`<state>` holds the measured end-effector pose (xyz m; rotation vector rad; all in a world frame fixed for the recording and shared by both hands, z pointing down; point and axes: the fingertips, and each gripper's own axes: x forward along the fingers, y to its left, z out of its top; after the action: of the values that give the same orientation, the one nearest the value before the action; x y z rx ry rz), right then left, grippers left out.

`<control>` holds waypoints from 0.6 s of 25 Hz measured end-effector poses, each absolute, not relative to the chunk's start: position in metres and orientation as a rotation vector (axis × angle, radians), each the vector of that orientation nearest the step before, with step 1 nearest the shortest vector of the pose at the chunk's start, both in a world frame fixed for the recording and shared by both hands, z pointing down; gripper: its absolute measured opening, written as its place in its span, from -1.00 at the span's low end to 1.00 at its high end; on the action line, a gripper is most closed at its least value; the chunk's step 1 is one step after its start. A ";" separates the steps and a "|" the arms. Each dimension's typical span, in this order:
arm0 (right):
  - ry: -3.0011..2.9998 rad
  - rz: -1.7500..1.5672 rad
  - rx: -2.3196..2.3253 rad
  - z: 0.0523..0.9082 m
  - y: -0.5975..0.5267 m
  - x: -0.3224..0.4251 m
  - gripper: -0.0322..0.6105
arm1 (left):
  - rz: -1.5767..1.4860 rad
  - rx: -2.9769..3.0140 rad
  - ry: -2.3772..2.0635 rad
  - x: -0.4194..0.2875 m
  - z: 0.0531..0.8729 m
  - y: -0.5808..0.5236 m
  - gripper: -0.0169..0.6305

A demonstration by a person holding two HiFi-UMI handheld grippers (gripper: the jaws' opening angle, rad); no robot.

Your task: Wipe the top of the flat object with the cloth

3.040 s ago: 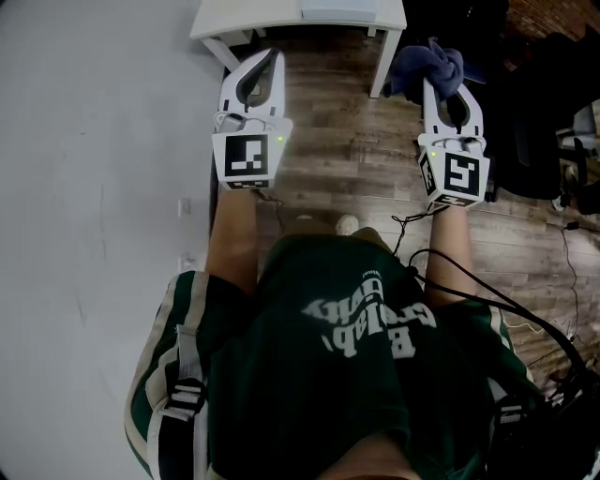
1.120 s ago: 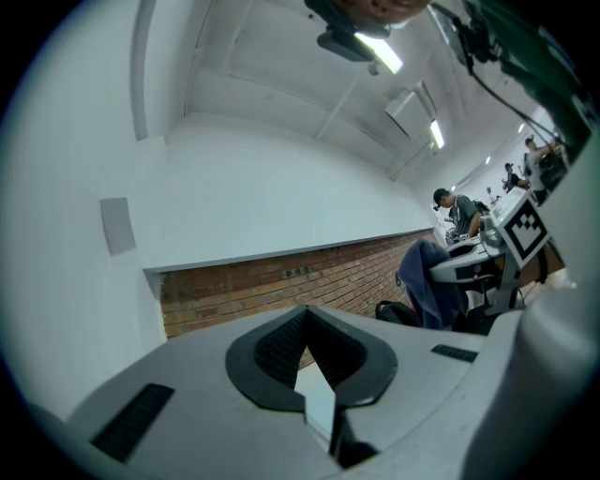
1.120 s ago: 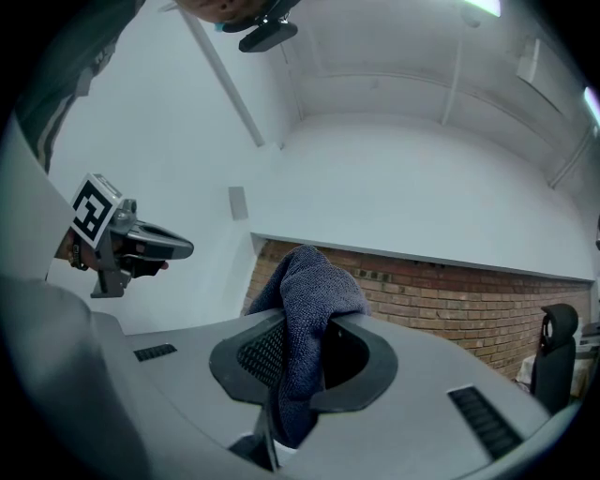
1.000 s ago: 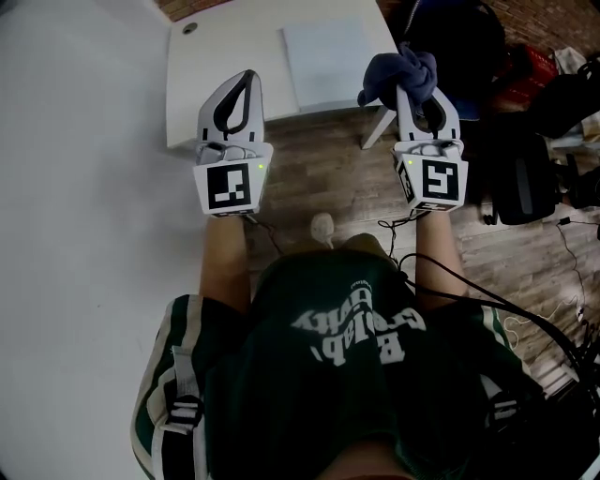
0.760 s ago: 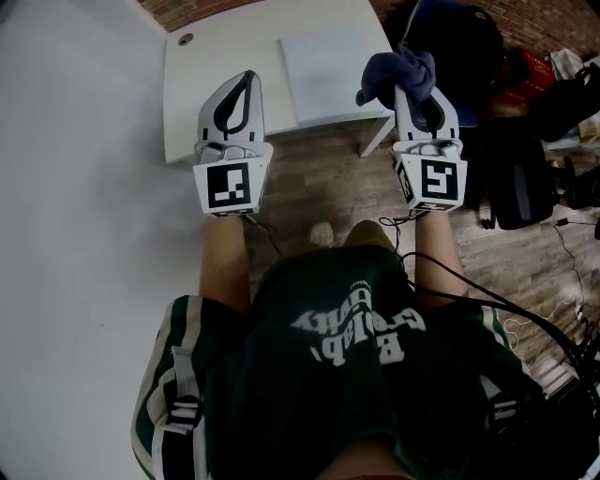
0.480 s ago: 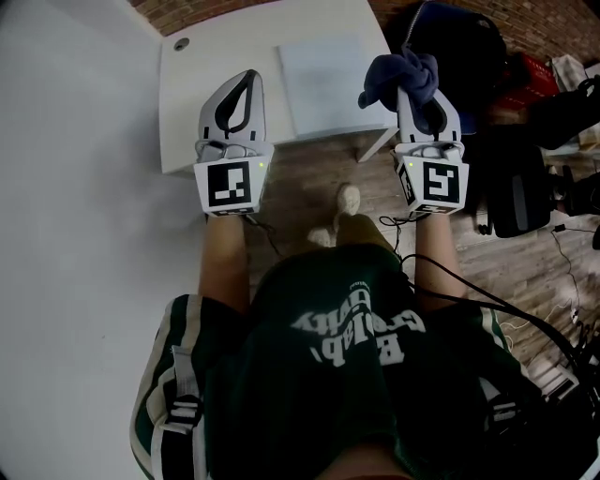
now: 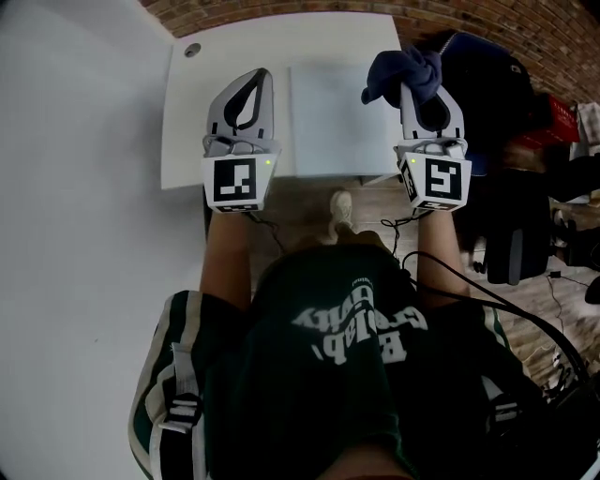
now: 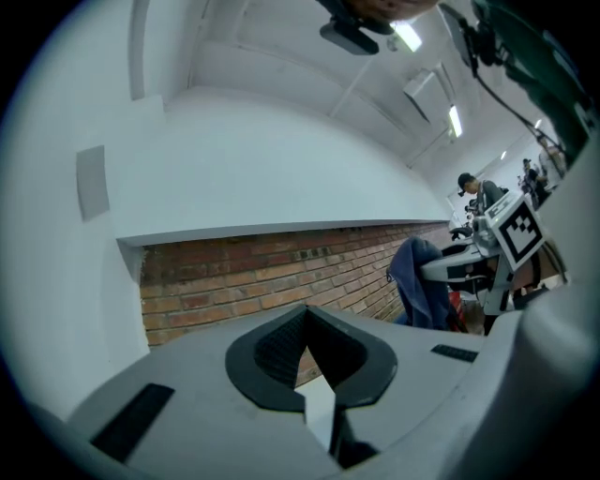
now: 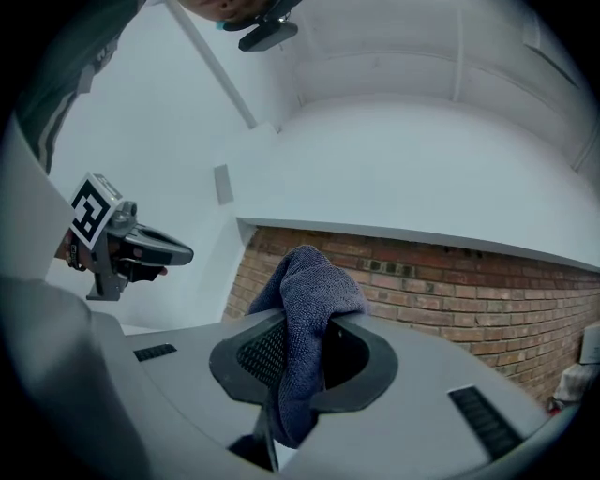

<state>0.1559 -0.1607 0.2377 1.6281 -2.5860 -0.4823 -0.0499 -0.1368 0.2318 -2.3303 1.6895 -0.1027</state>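
Note:
A flat pale rectangular object lies on the white table, between my two grippers in the head view. My right gripper hovers over the object's right edge, shut on a dark blue cloth that bunches out past its tips. In the right gripper view the cloth hangs clamped between the jaws. My left gripper hovers over the table just left of the object. Its jaws meet with nothing between them in the left gripper view.
A brick wall runs behind the table. Dark bags and a chair crowd the wood floor to the right. A white wall stands close on the left. A round hole marks the table's far left corner.
The person has stepped toward the table, so both grippers are now over the tabletop instead of the floor. The right gripper has kept hold of the cloth and the left has stayed shut.

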 end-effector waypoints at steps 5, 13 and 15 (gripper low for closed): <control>-2.648 -0.464 1.562 0.237 -0.196 0.149 -0.75 | -0.126 -2.276 1.747 -0.054 0.227 -0.157 -0.97; -2.724 -0.409 1.484 0.240 -0.226 0.142 -0.75 | -0.171 -2.221 1.824 -0.058 0.220 -0.173 -0.97; -2.732 -0.396 1.476 0.249 -0.242 0.139 -0.75 | -0.177 -2.221 1.834 -0.060 0.230 -0.189 -0.97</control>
<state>0.1394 -0.2415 0.2486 1.4760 -2.7317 -0.3961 -0.0601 -0.1889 0.2298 -2.2210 1.8338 -0.1766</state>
